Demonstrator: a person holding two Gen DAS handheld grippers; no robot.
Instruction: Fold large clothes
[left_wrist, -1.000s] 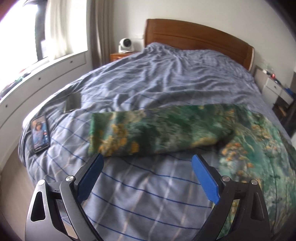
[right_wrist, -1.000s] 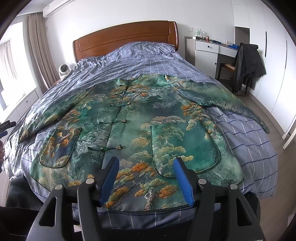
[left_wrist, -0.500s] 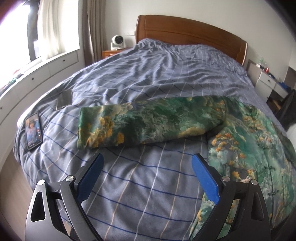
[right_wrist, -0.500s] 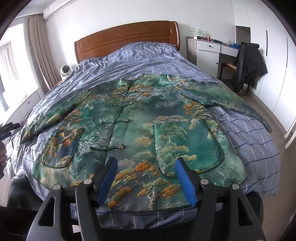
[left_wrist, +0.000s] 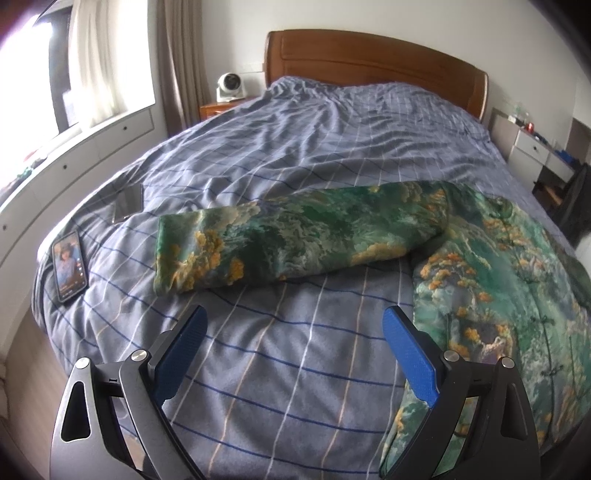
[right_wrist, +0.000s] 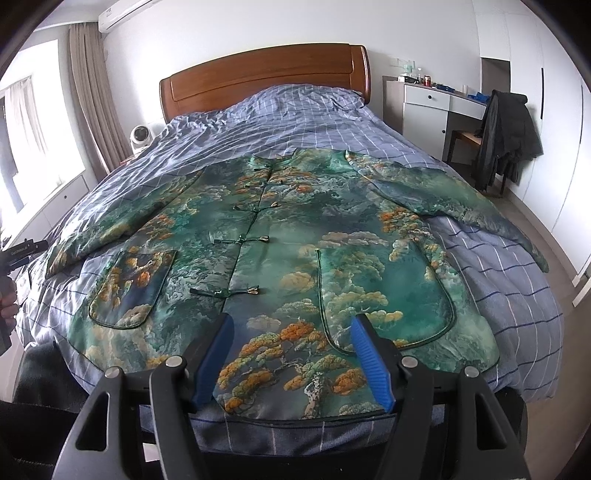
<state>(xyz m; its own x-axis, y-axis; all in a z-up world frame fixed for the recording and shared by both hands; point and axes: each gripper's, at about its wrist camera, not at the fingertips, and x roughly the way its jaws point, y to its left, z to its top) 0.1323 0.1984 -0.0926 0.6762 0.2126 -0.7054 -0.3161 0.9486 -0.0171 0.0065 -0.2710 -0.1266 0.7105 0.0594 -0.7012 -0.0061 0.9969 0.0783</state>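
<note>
**Jacket spread flat on bed, both grippers hanging open above it**

Surface: a bed (right_wrist: 498, 258) under a blue-grey checked cover, rumpled toward the pillows. Near the left edge of the cover lie a phone (left_wrist: 69, 266) with its screen lit and, further up, a dark flat item, too dim to identify. Beyond the bed: a wooden headboard (right_wrist: 266, 79), a small white fan (left_wrist: 228, 86) on the nightstand, curtains and a window ledge on the left wall. On the right, a white desk (right_wrist: 428, 110) with a dark garment (right_wrist: 508, 136) draped over a chair.

Right gripper (right_wrist: 291, 360): jaws apart, nothing between the blue pads, hanging over the near hem. Left gripper (left_wrist: 295, 354): jaws wide apart, empty, over bare cover just beside the jacket's left edge.

Jacket (right_wrist: 295, 236): green fabric printed with orange and cream trees and clouds, front up, closed by a row of knot fastenings down the middle, one patch pocket on each side.

Orientation: long axis runs along the bed, hem at the foot, collar toward the headboard. Left sleeve (left_wrist: 295, 236) lies stretched out across the cover toward the phone; the right sleeve angles toward the bed's right edge.
</note>
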